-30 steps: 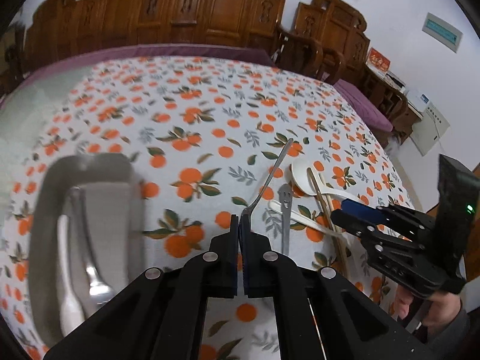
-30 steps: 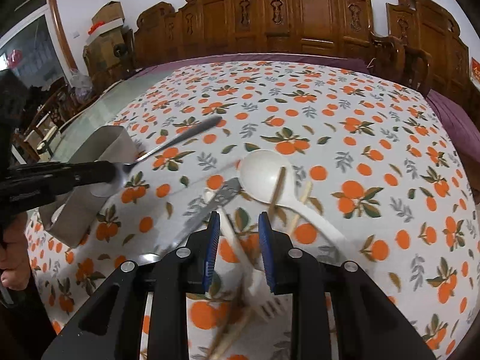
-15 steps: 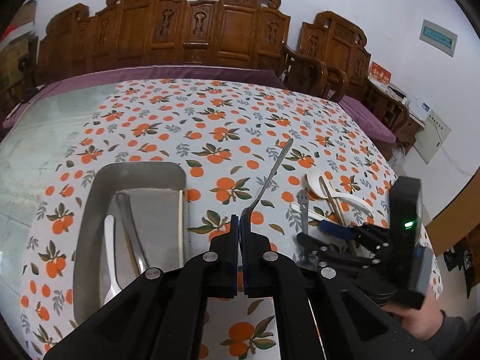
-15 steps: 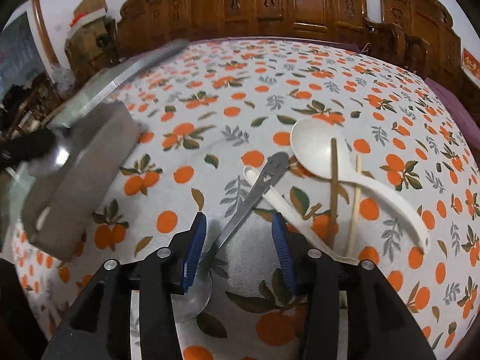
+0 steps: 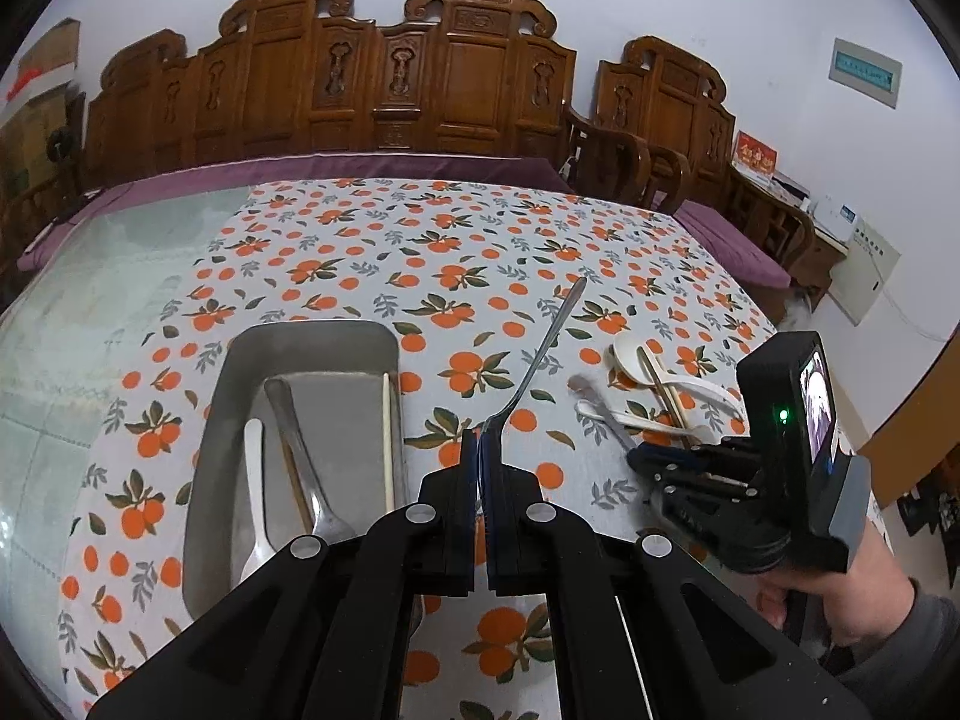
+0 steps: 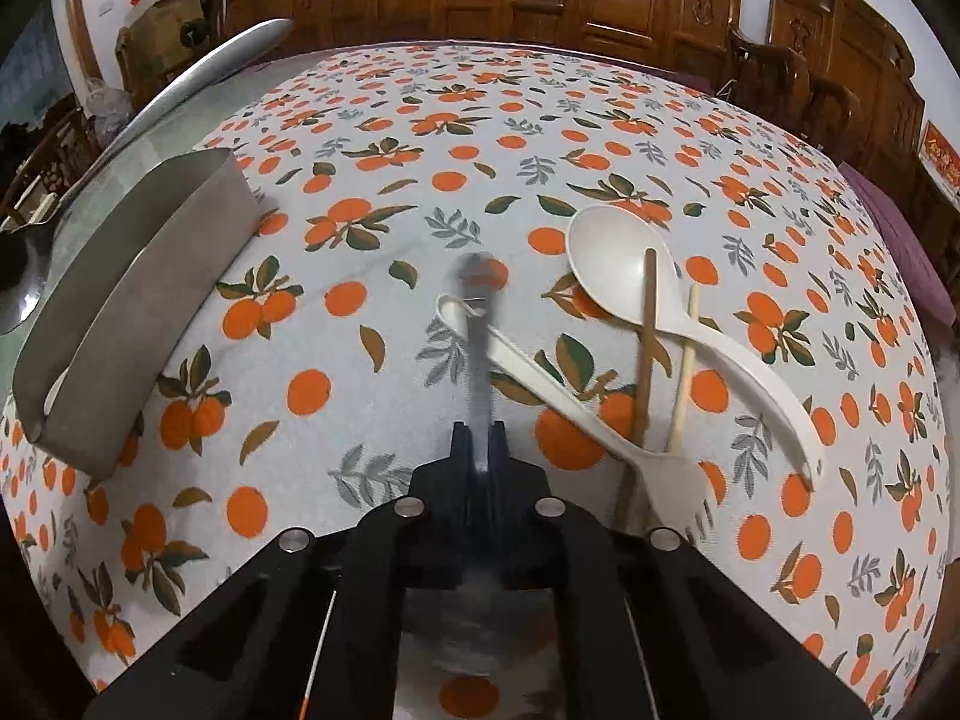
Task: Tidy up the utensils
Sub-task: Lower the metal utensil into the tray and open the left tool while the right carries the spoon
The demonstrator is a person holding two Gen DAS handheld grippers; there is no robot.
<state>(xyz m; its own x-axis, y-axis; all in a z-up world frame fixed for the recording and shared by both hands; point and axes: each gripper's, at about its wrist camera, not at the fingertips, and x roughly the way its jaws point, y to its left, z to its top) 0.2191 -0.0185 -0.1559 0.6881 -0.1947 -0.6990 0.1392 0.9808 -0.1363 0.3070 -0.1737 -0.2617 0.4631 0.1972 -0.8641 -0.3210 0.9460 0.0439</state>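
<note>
My left gripper point(image 5: 479, 456) is shut on a metal spoon point(image 5: 543, 351), its handle pointing away over the tablecloth; the spoon also shows in the right wrist view point(image 6: 198, 75). A steel tray point(image 5: 210, 456) at the left holds a metal spoon point(image 5: 297, 450), a white spoon point(image 5: 255, 498) and a chopstick point(image 5: 387, 438). My right gripper point(image 6: 479, 441) is shut on a second metal spoon point(image 6: 477, 324), blurred. Beside it lie two white spoons point(image 6: 636, 276) point(image 6: 540, 372) and two chopsticks point(image 6: 645, 354).
The tray's near wall point(image 6: 120, 324) stands left of my right gripper. An orange-print tablecloth point(image 5: 420, 252) covers the table. Carved wooden chairs point(image 5: 390, 78) line the far side. The right-hand gripper body point(image 5: 774, 456) sits right of the left gripper.
My right gripper has closed on the metal spoon that lay between its open fingers. My left gripper has lifted and drawn back with its spoon, bringing the tray more fully into view.
</note>
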